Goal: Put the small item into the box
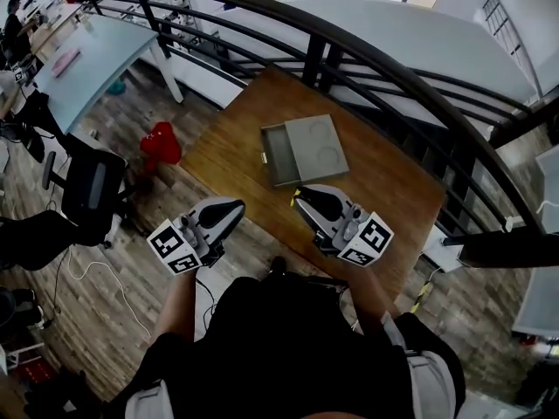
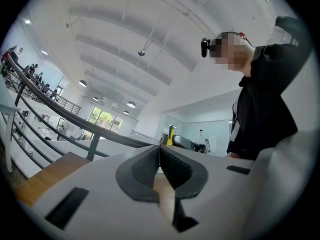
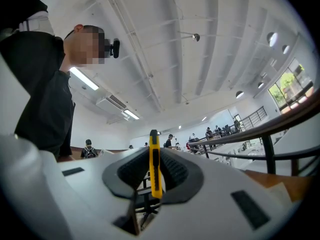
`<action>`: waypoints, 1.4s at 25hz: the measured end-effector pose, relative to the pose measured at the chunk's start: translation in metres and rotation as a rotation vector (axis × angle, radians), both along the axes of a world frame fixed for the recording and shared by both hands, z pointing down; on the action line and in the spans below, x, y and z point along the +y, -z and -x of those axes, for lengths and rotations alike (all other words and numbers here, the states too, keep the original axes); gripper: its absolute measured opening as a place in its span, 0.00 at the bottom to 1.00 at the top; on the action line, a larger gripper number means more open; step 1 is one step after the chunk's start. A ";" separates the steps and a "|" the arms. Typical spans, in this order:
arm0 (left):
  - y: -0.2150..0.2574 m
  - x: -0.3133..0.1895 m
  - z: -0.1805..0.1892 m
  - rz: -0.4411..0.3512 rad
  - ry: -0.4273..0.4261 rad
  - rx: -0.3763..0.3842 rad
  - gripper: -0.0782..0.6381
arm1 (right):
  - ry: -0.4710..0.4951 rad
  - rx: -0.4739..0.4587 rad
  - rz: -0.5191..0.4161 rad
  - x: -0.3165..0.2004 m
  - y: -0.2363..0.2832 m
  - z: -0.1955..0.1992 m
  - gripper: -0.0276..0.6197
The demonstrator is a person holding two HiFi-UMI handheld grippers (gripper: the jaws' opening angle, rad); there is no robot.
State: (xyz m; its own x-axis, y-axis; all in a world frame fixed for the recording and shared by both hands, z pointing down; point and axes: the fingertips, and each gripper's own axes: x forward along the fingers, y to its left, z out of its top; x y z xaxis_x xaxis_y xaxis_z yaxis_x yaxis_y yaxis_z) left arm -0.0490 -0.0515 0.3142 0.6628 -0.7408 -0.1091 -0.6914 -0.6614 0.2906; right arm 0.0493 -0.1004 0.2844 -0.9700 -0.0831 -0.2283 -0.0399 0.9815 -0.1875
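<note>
Your right gripper point(image 1: 302, 199) is clenched on one slim yellow utility knife point(image 3: 155, 166). Its narrow plastic body stands on edge between the two dark ribbed pads point(image 3: 175, 171), above the near part of the wooden table point(image 1: 393, 186) and just short of the box point(image 1: 319, 142). Your left gripper point(image 1: 234, 206) has its two ribbed jaws pressed together with nothing between them, and it hangs beside the table's near corner. Each white, smooth-shelled gripper carries one cube of black-and-white square markers, two cubes in all. The single box is flat, grey and rectangular, with a shallow tray slid out on one side and two faint circles pressed into its top. One curved black metal railing point(image 1: 376, 55) runs round the table's far side.
</note>
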 end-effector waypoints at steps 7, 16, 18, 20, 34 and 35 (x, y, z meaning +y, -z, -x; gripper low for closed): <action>-0.009 -0.047 0.003 0.010 -0.040 -0.007 0.13 | -0.034 -0.016 0.013 -0.036 -0.006 0.006 0.15; -0.014 -0.107 0.035 0.013 -0.148 0.008 0.13 | -0.144 0.008 0.034 -0.085 -0.014 0.027 0.15; -0.013 -0.120 0.047 0.013 -0.176 0.007 0.13 | -0.169 0.018 0.043 -0.095 -0.015 0.038 0.15; -0.011 -0.134 0.061 0.008 -0.192 0.016 0.13 | -0.186 0.035 0.049 -0.104 -0.017 0.051 0.15; -0.045 -0.208 0.126 0.070 -0.376 0.071 0.13 | -0.402 0.310 0.021 -0.167 -0.052 0.127 0.15; -0.052 -0.210 0.127 0.082 -0.387 0.083 0.13 | -0.411 0.332 0.021 -0.168 -0.058 0.129 0.15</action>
